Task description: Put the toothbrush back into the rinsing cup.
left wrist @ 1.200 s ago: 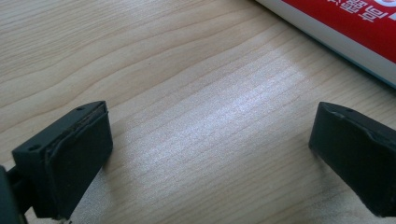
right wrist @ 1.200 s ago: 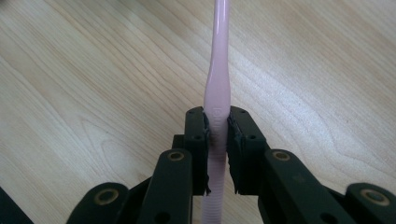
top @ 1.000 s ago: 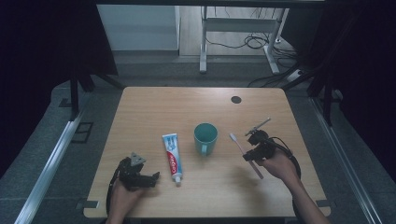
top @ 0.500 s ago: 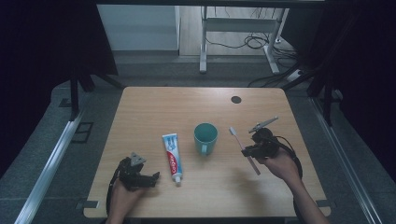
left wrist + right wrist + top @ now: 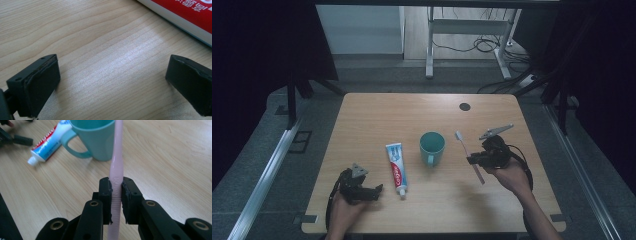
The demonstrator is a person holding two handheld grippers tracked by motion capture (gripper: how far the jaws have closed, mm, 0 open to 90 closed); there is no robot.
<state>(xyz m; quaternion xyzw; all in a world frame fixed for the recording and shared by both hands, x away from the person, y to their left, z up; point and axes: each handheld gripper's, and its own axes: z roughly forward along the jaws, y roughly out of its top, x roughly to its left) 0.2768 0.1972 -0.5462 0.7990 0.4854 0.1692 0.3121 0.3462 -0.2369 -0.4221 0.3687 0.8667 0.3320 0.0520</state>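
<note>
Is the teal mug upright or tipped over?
Upright. The teal mug stands on its base on the table, its round open mouth facing up in the high view; the right gripper view shows its wall rising from the wood.

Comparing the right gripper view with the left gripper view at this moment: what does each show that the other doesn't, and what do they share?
Right gripper view: the right gripper shut on a pale pink plastic toothbrush, with a teal handled mug behind. Left gripper view: the left gripper, jaws wide apart over bare wood, nothing between them. Both: the light wooden table and the red, white and blue toothpaste tube.
</note>
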